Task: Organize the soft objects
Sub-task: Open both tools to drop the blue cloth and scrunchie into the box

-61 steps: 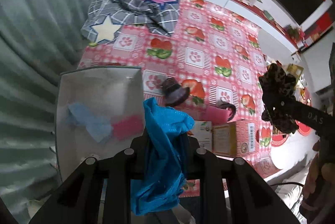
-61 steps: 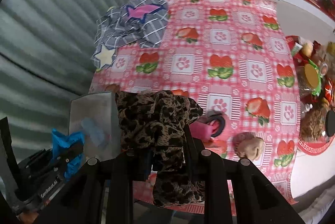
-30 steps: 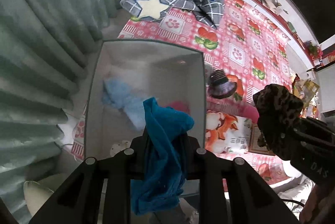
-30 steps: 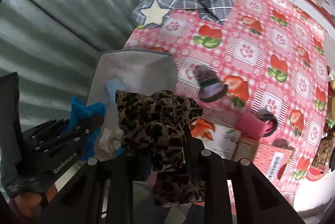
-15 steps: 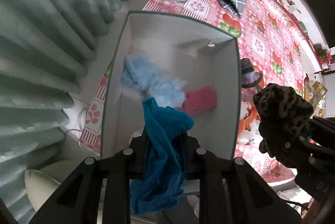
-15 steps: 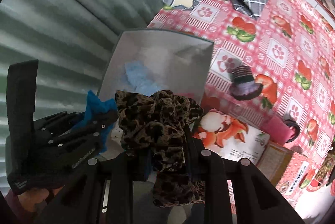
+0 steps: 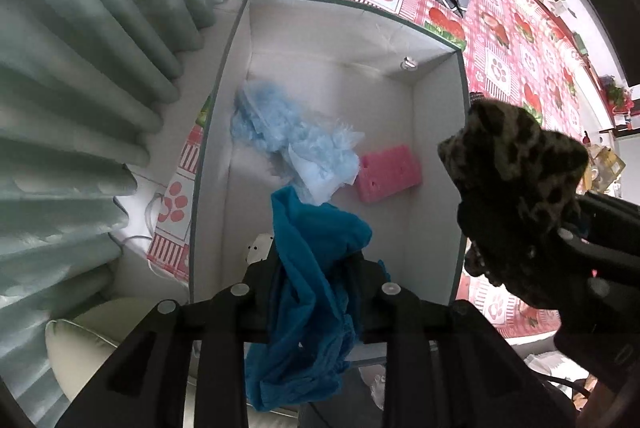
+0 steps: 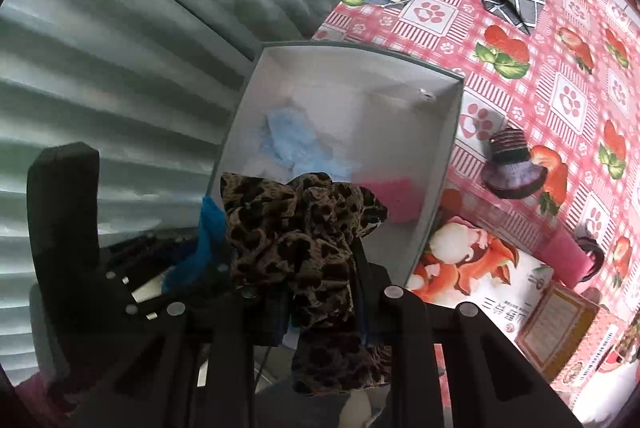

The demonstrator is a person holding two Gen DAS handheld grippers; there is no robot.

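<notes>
Pale green curtains hang behind a table with a red strawberry-and-paw cloth (image 8: 568, 40), where an open white box (image 7: 438, 156) already holds a fluffy light-blue piece (image 7: 288, 132) and a pink sponge (image 7: 390, 172). Our left gripper (image 7: 316, 268) is clamped on a teal cloth (image 7: 312, 268) above the box's near end, and our right gripper (image 8: 320, 268) pinches a leopard-print scrunchie (image 8: 296, 228) just beside the right wall. We should lower each well inside the walls before parting the jaws, so nothing drapes over the rim.
</notes>
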